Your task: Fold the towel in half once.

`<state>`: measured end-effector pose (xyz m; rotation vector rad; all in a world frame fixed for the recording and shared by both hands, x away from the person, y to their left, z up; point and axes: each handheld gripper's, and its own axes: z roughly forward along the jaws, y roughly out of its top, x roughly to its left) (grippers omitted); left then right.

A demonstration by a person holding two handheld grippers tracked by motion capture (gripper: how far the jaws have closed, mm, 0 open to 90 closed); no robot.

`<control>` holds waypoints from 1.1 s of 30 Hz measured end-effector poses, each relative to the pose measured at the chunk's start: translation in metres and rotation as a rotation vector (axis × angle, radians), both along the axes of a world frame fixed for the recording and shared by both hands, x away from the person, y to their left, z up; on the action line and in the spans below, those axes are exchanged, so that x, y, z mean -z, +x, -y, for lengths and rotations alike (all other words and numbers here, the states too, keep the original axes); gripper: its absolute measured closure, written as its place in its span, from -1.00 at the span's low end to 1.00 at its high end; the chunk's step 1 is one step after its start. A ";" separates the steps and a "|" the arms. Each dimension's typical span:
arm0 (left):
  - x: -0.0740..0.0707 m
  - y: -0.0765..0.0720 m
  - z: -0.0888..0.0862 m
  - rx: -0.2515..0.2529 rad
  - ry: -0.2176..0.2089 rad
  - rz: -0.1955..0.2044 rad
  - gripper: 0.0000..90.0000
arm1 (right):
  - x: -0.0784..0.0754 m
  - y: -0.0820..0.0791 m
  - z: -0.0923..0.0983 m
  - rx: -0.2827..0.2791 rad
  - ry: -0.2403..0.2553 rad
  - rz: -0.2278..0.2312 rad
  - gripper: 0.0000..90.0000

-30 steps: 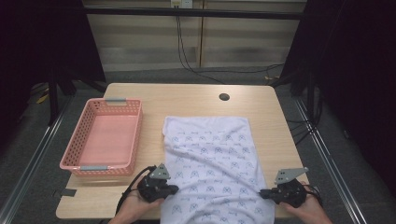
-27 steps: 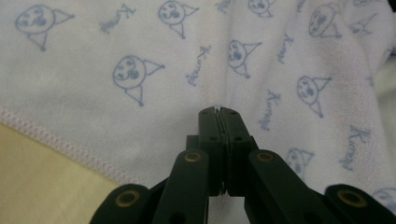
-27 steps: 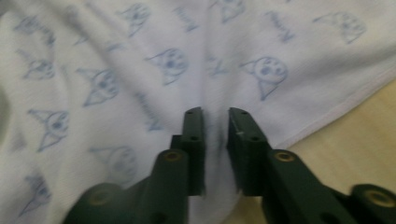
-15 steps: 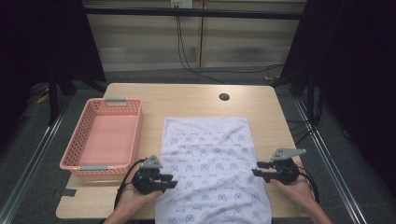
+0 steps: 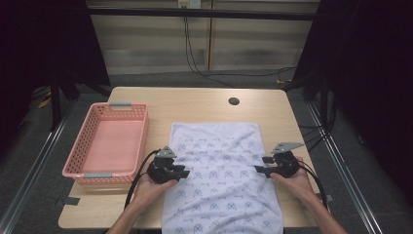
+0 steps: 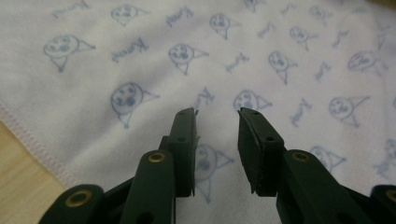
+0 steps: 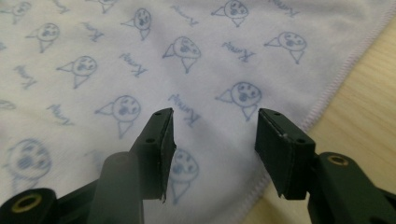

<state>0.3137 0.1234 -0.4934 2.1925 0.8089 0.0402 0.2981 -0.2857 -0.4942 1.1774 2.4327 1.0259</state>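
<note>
- The pink basket (image 5: 106,142) sits at the left of the high view, on the desk (image 5: 204,105), just beside the cloth and with nothing in it
- The left hand-held gripper (image 5: 183,174) is at the lower left of the middle, at the left edge of the white cloth (image 5: 221,170). It points to the right, in over the cloth
- Its jaws have just been opening. Now there is a small gap between them, and nothing is in the gap
- The cloth lies flat in the middle of the frame. Its long way runs from the top of the picture down to the bottom, and its near end hangs over the front of the desk
- The right hand-held gripper (image 5: 259,165) is at the right edge of the cloth, pointing left, in over the cloth. Its jaws have just been opening too, wider than the left ones, and they hold nothing
- Both hands are about the same way from the cloth, one at each long side, so I think each one can pinch its own edge next
- The left gripper view shows the cloth (image 6: 280,60) close up under the jaws, with little blue faces on it, and its stitched edge at the lower left with bare desk past it
- The right gripper view shows the cloth (image 7: 116,56) and its edge at the right. The high view is too far off to show how wide the gaps are
</note>
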 end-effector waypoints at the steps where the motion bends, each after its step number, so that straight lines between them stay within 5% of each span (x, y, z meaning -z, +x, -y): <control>1: 0.002 -0.001 -0.001 -0.009 -0.002 -0.003 0.49 | 0.002 0.002 -0.003 0.000 -0.017 -0.002 0.08; 6: 0.004 -0.003 0.000 0.005 0.041 0.037 0.59 | 0.005 0.002 -0.007 -0.009 -0.038 0.013 0.41; 7: 0.005 -0.007 0.001 0.023 0.056 0.062 0.94 | 0.003 -0.002 -0.007 -0.020 -0.060 0.017 0.72; 10: 0.004 -0.008 0.001 0.034 0.063 0.045 0.97 | 0.003 -0.008 -0.007 -0.020 -0.062 0.023 0.83; 13: 0.005 -0.015 0.003 0.063 0.026 0.009 0.98 | 0.002 -0.028 0.000 -0.030 -0.061 0.006 0.87; 22: -0.001 -0.060 0.004 0.168 0.057 -0.039 0.97 | -0.004 -0.082 0.008 -0.076 -0.038 -0.084 0.87; 27: -0.002 -0.087 -0.006 0.213 0.023 -0.098 0.87 | -0.008 -0.107 0.000 -0.167 -0.049 -0.123 0.71; 28: -0.002 -0.087 -0.006 0.213 0.023 -0.098 0.74 | -0.008 -0.107 0.000 -0.167 -0.049 -0.123 0.71; 29: -0.004 -0.083 -0.006 0.191 0.006 -0.085 0.60 | -0.011 -0.103 0.002 -0.150 -0.020 -0.095 0.47; 31: -0.006 -0.077 -0.005 0.180 -0.004 -0.070 0.55 | -0.013 -0.097 0.004 -0.128 -0.004 -0.076 0.41; 33: -0.012 -0.061 0.000 0.144 -0.024 -0.041 0.43 | -0.020 -0.071 0.012 -0.055 0.001 -0.007 0.23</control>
